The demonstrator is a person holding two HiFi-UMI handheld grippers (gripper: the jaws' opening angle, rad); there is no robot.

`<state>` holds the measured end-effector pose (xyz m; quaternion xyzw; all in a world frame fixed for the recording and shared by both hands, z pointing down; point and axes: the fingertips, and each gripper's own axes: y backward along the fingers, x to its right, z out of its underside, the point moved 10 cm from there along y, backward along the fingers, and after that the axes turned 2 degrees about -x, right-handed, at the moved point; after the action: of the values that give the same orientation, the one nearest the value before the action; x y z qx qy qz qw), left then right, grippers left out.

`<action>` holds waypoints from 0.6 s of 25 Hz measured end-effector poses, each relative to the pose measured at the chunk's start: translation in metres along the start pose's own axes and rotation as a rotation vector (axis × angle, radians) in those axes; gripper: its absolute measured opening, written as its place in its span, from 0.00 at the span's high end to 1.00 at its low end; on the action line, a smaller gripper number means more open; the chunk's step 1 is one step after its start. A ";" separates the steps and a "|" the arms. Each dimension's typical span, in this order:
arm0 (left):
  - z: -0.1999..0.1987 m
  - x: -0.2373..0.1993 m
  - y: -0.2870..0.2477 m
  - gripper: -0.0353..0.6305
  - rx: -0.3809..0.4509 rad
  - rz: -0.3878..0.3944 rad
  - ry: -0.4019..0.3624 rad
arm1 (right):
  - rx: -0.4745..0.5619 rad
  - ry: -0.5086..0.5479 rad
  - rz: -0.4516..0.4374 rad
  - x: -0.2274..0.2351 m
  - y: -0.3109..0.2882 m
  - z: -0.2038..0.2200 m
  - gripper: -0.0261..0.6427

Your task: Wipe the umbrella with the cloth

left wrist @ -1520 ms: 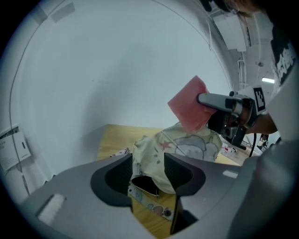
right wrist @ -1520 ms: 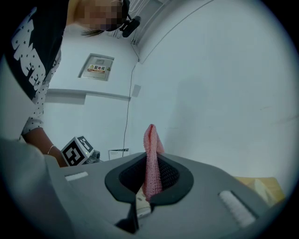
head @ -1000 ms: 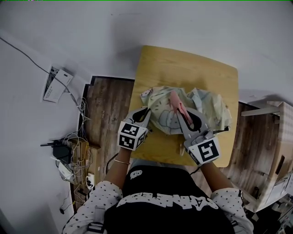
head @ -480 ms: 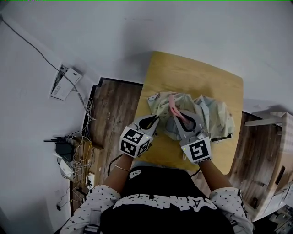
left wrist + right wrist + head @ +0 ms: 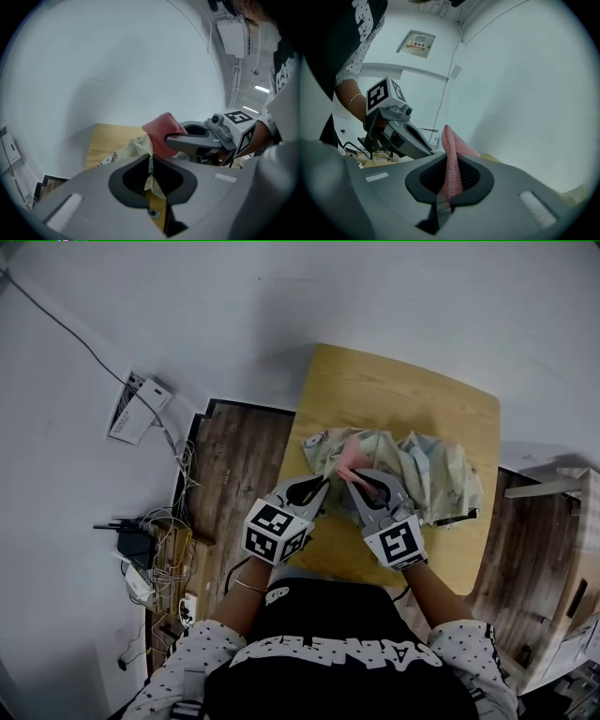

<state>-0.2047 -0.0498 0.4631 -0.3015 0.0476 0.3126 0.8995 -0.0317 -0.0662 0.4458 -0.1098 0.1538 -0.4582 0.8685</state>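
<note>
Umbrella [image 5: 427, 470] lies crumpled on the table [image 5: 394, 390]. Left gripper [image 5: 317, 488] pinches its edge tight, prob. to stop it sliding. Right gripper [image 5: 358, 482] squeezes the pink cloth [image 5: 350, 456] just beside, ready to rub.

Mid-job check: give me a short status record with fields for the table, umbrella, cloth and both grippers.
table: wooden
umbrella: crumpled pale patterned fabric, lying on the table
cloth: pink, by the umbrella's near edge; contact unclear
left gripper: shut on a fold of the umbrella
right gripper: shut on the cloth
</note>
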 end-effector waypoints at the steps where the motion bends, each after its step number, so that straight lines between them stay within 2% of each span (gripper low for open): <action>1: 0.000 0.001 0.000 0.91 0.001 0.000 -0.002 | -0.002 -0.001 -0.009 -0.002 0.000 0.001 0.92; 15: -0.005 0.007 0.003 0.91 0.019 -0.004 -0.018 | -0.025 -0.005 -0.123 -0.028 0.007 0.011 0.92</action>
<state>-0.2003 -0.0468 0.4553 -0.2901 0.0418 0.3130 0.9034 -0.0373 -0.0386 0.4583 -0.1311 0.1506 -0.5085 0.8376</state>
